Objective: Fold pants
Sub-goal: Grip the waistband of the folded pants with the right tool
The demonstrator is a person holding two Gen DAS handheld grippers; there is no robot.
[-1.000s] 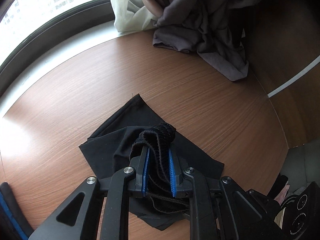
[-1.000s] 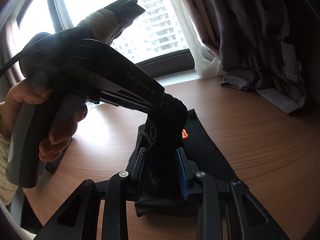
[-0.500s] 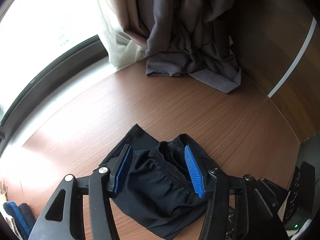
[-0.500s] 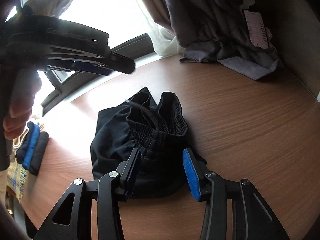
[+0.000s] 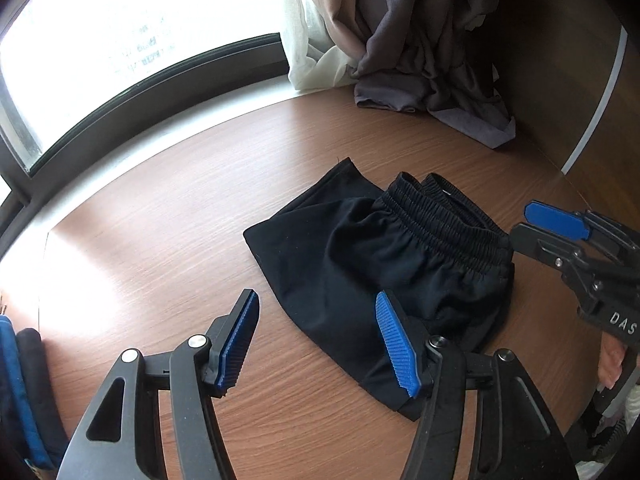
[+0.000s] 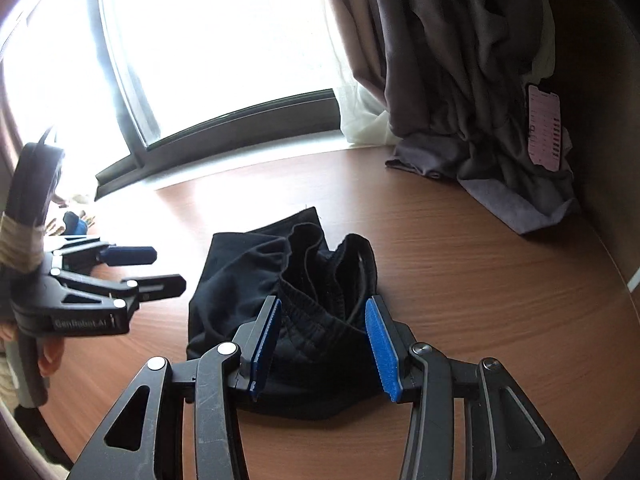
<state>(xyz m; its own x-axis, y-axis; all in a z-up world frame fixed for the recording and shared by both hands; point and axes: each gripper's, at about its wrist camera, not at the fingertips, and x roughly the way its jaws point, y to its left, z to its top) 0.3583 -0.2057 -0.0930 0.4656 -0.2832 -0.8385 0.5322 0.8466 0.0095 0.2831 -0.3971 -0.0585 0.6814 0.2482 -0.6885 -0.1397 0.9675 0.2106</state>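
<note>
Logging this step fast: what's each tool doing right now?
Left tool: open after just widening, holding nothing.
Right tool: open, jaws astride the black pants, not gripping.

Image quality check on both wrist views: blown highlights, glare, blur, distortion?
Left wrist: window fully blown out; bright glare patch on the table; black pants underexposed but waistband ribbing readable; strong fisheye bowing. Right wrist: window clipped white with flare over its frame; left gripper slightly soft; pants folds mostly lost in shadow.
</note>
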